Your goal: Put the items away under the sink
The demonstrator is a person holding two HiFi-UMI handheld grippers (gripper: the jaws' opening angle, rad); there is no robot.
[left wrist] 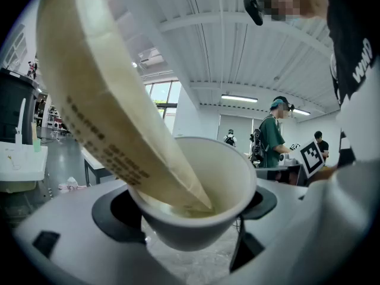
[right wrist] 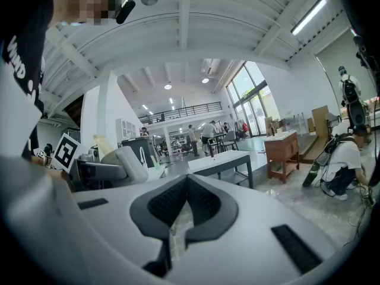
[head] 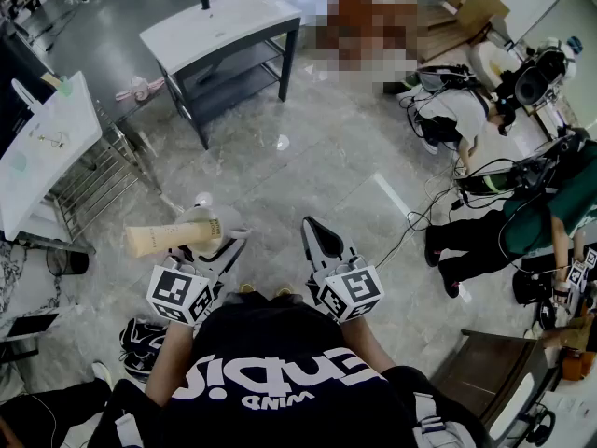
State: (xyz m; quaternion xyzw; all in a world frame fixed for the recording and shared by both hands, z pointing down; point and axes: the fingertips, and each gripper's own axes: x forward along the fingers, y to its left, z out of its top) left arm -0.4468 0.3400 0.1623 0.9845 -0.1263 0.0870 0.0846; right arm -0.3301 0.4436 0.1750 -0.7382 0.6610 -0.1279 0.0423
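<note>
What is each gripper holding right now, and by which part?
Left gripper clamps the white paper cup by its lower wall; a beige paper packet leans inside. Right gripper shut, empty.

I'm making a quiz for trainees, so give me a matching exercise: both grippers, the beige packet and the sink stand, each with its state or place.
1 left gripper
2 right gripper
3 beige packet
4 sink stand

A jaws together, empty
B leaning in the white cup
C across the floor ahead
D shut on the white cup

Pairs: 1-D, 2-A, 3-B, 4-C

Head view: overhead, steeply down. Gripper views: close, low, forward. All share floor [head: 345,157].
</note>
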